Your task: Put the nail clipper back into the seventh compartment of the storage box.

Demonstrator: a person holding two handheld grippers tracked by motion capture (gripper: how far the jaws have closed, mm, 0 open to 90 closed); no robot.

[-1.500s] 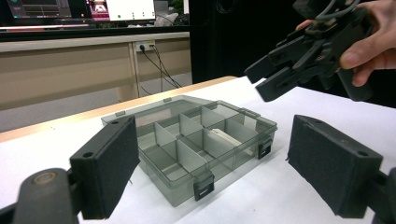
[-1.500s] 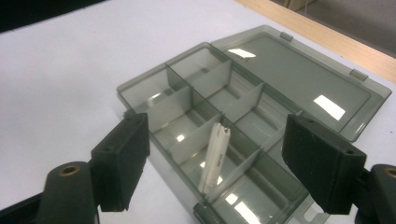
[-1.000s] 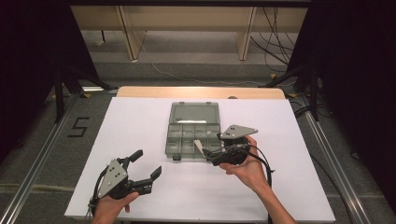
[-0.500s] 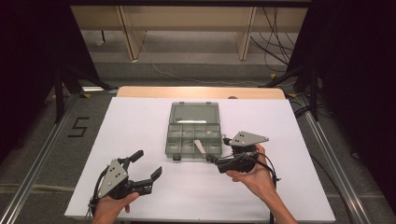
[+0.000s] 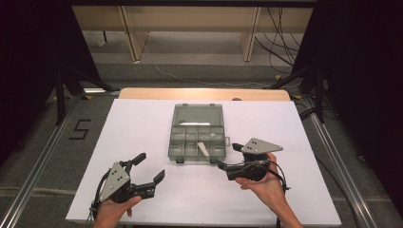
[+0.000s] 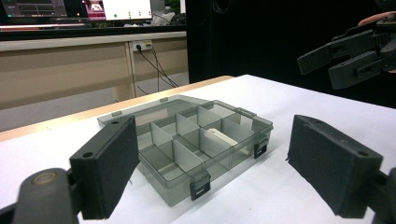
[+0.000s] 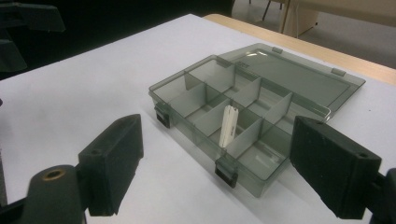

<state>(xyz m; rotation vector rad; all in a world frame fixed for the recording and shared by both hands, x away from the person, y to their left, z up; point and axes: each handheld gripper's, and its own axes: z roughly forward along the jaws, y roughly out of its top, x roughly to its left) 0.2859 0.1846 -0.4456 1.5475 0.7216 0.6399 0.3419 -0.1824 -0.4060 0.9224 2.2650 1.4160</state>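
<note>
Left claw: the left gripper (image 5: 147, 171) sits low at the near left of the white table (image 5: 142, 118), jaws spread wide, nothing between them, well apart from the box. No change there since a second ago; it's parked.

Box: the clear compartment box (image 5: 197, 137) lies mid-table with its lid (image 5: 198, 115) folded flat open behind. Same spot as before, untouched by either claw.

White piece: here's the news! A small white stick (image 7: 229, 123) now lies in a front-row compartment, second from the right, tilted, one end propped up on the divider at its back. In the high view it shows as a pale sliver (image 5: 204, 150) near the front wall.

Right claw: the right gripper (image 5: 229, 156) has drawn back to the right of the box's front corner; a second ago it was up against the box. Its jaws have just been opening and now stand wide, pads (image 7: 116, 163) bare, nothing held.

Meaning: that looks like a completed drop, piece delivered and hand clearing. The stick isn't lying flat, so I'd guess a nudge may be needed before the lid can close.
</note>
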